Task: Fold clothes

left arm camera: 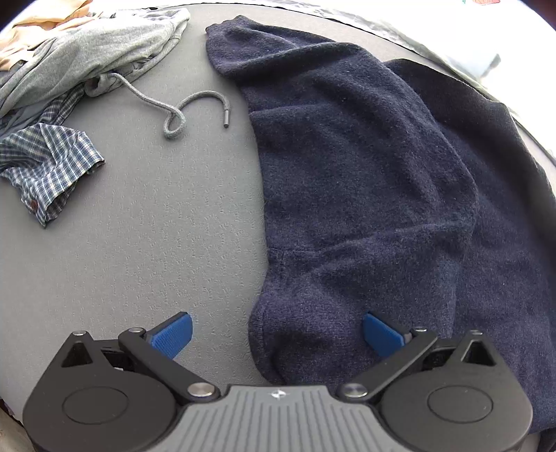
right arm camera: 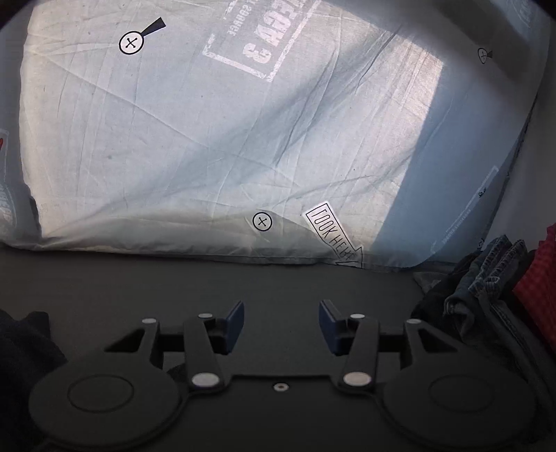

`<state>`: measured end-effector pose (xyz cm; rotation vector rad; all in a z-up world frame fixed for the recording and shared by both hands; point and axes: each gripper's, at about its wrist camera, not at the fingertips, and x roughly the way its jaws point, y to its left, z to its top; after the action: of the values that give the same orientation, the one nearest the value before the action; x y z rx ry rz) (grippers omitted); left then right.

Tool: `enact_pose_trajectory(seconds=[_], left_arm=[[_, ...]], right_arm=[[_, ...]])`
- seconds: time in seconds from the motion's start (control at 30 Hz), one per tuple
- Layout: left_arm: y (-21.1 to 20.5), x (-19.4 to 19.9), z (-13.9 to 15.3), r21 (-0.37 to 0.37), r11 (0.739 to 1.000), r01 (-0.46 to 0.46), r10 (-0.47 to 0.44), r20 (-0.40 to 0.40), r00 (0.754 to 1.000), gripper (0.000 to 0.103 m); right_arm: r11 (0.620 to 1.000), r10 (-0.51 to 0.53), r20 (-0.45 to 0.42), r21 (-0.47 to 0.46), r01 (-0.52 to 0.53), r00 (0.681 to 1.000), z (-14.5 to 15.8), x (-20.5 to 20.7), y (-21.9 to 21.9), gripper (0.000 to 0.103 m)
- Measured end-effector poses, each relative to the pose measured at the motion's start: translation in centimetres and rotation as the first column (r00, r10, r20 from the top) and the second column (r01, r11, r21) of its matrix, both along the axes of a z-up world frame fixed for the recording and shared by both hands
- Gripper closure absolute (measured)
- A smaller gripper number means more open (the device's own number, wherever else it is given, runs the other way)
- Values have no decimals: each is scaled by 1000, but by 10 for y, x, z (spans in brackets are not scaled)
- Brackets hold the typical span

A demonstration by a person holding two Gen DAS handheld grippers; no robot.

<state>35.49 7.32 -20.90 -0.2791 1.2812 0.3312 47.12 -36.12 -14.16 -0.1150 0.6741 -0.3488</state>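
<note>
Landmark: navy sweater, laid on the grey mat, its near edge folded in, one sleeve lying across the body.

Left wrist view, left to right:
- Pile of unfolded clothes, far left of the sweater: grey hooded top, tan garment behind it, plaid shirt in front. The hood's drawstring trails on the mat between pile and sweater.
- Left gripper: released, jaws spread wide, straddling the sweater's near left corner; one blue pad over bare mat, the other over the knit. Nothing is gripped.

Right wrist view, left to right:
- Dark knit at the lower left edge, probably the sweater.
- Right gripper: released, empty, above bare mat, facing a printed white pillow.
- Dark folded clothes and a red item, far right.

Step in hand, judged: mid-fold of the sweater, between grasps. Next move likely calls for the left claw to close on the near corner, and the right to come back to the sweater's opposite edge, so both can lift evenly.
</note>
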Motion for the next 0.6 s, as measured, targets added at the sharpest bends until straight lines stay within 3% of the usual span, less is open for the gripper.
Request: enact_pose_trajectory(seconds=[0.1,0.2,0.3,0.37,0.43,0.5,0.6], left_arm=[[-2,-5,4,12,1000,12,-12,7,1000,0],[-8,-14,10,22,999,37,-37,23,999,0],[-13,-26,13,30,998,47,-49,48,998,0],[-13,-33,15,23,999,49,-50,58,997,0],[-12,-40,16,12,999,48,-49,69,996,0],[-11,-44,18,-1,999,47,-47,77,996,0],[-13,-51,19,-5,998,59,-58,88,994,0]], right_arm=[[997,58,-77,60,-53,995,-25,-52,16,54],[989,-27,-142,143,47,989,-44,-103,22,54],[959,-81,-157,256,120,984,-50,-146,21,54],[956,-75,-163,270,118,984,-48,-169,25,53],[930,-54,-175,350,113,983,-46,-185,24,49],[897,-31,-186,428,109,982,-44,-200,23,46],[749,42,-191,656,95,981,-56,-207,16,41]])
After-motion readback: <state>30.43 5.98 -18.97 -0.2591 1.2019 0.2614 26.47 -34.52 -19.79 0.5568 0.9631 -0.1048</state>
